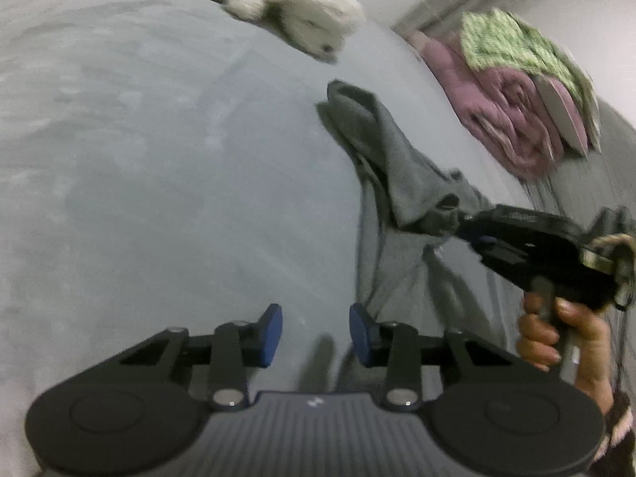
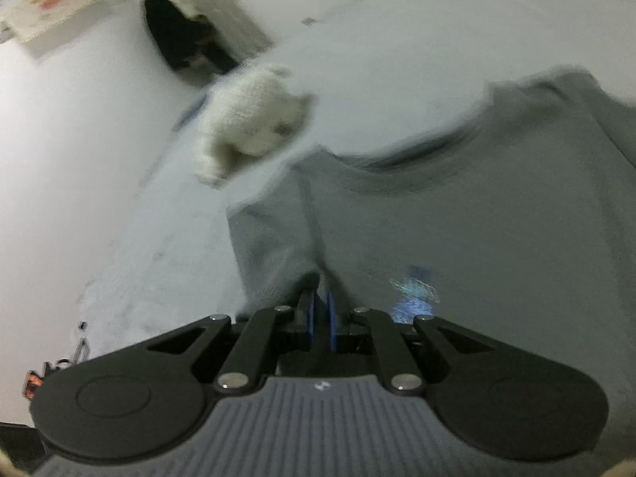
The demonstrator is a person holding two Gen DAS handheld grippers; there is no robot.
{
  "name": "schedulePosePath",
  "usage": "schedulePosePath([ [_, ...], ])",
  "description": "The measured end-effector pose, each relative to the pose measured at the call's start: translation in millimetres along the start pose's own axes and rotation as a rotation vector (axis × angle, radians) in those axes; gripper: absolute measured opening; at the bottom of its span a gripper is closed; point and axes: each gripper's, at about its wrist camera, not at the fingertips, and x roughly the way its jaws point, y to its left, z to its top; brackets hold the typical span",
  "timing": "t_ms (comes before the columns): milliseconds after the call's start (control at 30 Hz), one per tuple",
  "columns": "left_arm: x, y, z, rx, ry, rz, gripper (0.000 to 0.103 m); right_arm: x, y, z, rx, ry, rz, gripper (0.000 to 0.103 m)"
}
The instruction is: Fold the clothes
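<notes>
Grey garment (image 2: 457, 206) pinched in right hand-held gripper (image 2: 320, 306).

Grey garment (image 1: 397, 183), cream fluffy knit (image 1: 286, 12), mauve quilted bundle (image 1: 505, 111), green-and-white patterned cloth (image 1: 512, 45), pale grey surface (image 1: 139, 159)

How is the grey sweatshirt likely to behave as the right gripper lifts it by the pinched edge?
Probably floppy: the grey sweatshirt already bunches and drapes where the right gripper pinches it. It looks light, since one small pinch raises a fold. The rest would likely drag across the bed surface rather than lift flat.
</notes>
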Motion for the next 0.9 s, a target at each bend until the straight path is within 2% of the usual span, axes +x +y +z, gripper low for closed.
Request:
schedulePosePath([
  [67, 6, -8, -3, 0.034, 0.022, -0.009, 0.031, 4, -11, -7, 0.002, 0.021, -0.044, 0.011],
  [100, 8, -13, -4, 0.046, 0.031, -0.015, 0.029, 4, -13, -10, -0.004, 0.019, -0.051, 0.009],
  [133, 10, -16, -6, 0.058, 0.037, -0.020, 0.028, 1, -14, -10, -0.006, 0.012, -0.045, 0.011],
  [233, 11, -24, -8, 0.090, 0.030, -0.022, 0.025, -8, -9, -10, -0.040, -0.010, -0.061, 0.027],
  [267, 11, -25, -8, 0.097, 0.027, -0.028, 0.024, -12, -6, -9, -0.066, -0.026, -0.067, 0.038],
  [300, 11, -26, -9, 0.104, 0.025, -0.034, 0.021, -16, -2, -9, -0.091, -0.041, -0.074, 0.043],
  [467, 12, -32, -13, 0.146, 0.028, -0.071, 0.009, -28, 18, -7, -0.241, -0.110, -0.071, 0.049],
  [600, 15, -40, -17, 0.184, 0.035, -0.084, 0.004, -18, 37, -13, -0.387, -0.105, -0.059, 0.052],
  [700, 16, -43, -19, 0.200, 0.034, -0.078, 0.003, 0, 50, -23, -0.485, -0.067, -0.077, 0.052],
  [800, 15, -45, -19, 0.215, 0.021, -0.062, 0.003, 16, 55, -29, -0.554, -0.064, -0.148, 0.049],
  [833, 13, -45, -19, 0.220, 0.013, -0.055, 0.003, 17, 53, -29, -0.549, -0.067, -0.162, 0.043],
  [867, 11, -45, -20, 0.224, 0.002, -0.046, 0.002, 18, 51, -28, -0.539, -0.069, -0.171, 0.020],
  [900, 9, -44, -19, 0.230, -0.010, -0.039, 0.002, 17, 48, -24, -0.511, -0.066, -0.162, 0.010],
])
